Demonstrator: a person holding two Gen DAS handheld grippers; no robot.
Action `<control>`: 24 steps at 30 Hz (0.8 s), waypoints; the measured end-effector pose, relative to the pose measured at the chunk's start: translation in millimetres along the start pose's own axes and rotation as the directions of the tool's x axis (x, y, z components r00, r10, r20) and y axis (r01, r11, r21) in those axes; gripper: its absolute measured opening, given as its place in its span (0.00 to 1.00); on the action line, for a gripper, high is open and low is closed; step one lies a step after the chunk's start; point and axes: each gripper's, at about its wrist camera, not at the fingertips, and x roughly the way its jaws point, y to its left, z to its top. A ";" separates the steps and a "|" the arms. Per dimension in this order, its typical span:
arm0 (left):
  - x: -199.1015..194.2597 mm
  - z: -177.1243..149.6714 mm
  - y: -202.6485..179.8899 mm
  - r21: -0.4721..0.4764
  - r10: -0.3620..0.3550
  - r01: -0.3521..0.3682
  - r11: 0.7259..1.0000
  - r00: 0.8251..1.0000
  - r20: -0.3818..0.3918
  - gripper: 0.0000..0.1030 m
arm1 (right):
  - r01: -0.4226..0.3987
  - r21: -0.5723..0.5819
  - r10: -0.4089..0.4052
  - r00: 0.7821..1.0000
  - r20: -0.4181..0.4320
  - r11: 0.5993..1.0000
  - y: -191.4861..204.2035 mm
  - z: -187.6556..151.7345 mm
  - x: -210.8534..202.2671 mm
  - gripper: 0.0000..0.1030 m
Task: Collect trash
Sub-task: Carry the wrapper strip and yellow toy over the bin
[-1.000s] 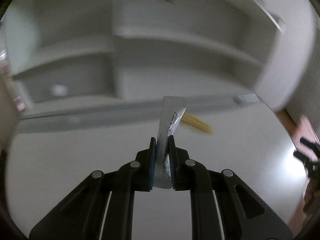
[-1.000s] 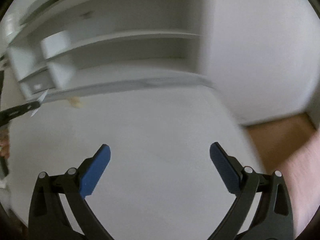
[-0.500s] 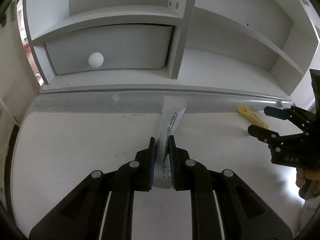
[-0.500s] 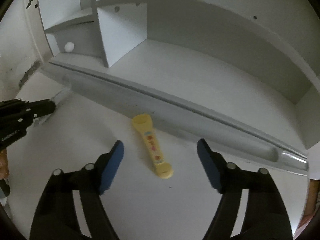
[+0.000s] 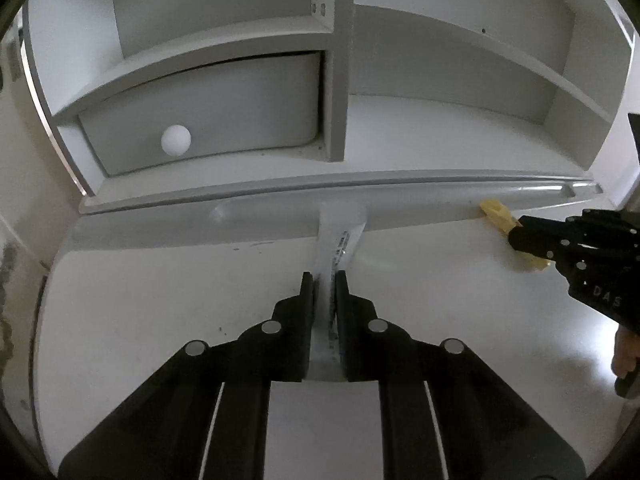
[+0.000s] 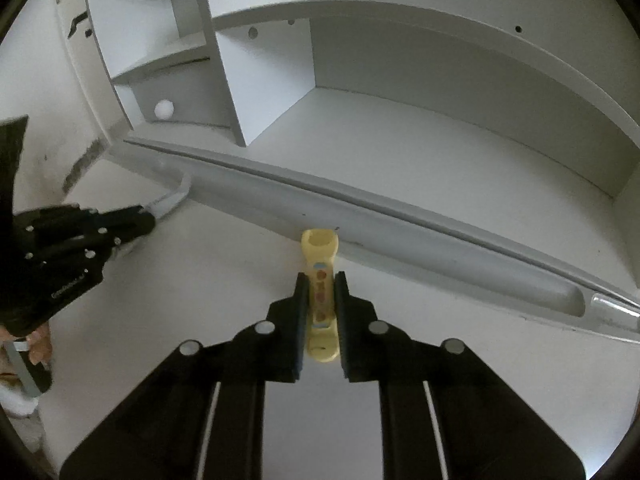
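Drawer: a pale grey drawer front with a round white knob (image 5: 176, 140) sits in the left bay of the white shelf unit (image 5: 338, 80) along the bench's back edge.
Bench: the white bench (image 5: 160, 292) carries both pieces of trash; a long grey grooved ledge (image 5: 420, 208) runs along its back edge, below the shelves.
Left gripper: the left gripper (image 5: 324, 280) is pressed together on a flat, clear plastic wrapper with dark print (image 5: 340, 232), pinching its lower part.
Wrapper: it stands up from the pads, its top end in front of the ledge near the middle of the back edge.
Right gripper: the right gripper (image 6: 321, 280) has just been closing and now pinches a pale yellow plastic stick with coloured spots (image 6: 320, 276) across its middle.
Stick: it lies lengthwise between the pads, its wider far end at the foot of the ledge, right of the wrapper, toward the bench's back right.
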 end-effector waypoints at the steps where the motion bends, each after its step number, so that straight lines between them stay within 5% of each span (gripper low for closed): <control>1: -0.4 -0.2 0.5 -0.002 0.000 0.000 1.000 1.000 0.002 0.08 | -0.005 0.009 0.005 1.000 0.010 1.000 -0.8 -1.0 -5.2 0.13; 8: -35.7 -1.4 -23.7 0.022 -0.009 0.008 1.000 0.999 0.050 0.08 | 0.011 0.037 -0.015 0.994 0.105 0.999 -11.6 -26.4 -83.2 0.13; 16: -115.8 -8.0 -158.6 0.217 -0.188 0.157 0.964 0.973 0.131 0.08 | 0.101 0.179 -0.140 0.964 0.224 0.979 -69.8 -116.6 -215.8 0.13; 21: -165.5 -45.7 -274.9 0.379 -0.368 0.302 0.875 0.923 0.114 0.08 | 0.207 0.346 -0.307 0.914 0.265 0.915 -124.8 -213.4 -321.6 0.13; 24: -194.4 -83.9 -346.5 0.490 -0.492 0.411 0.768 0.869 0.043 0.08 | 0.262 0.473 -0.412 0.877 0.247 0.841 -156.2 -285.1 -379.0 0.13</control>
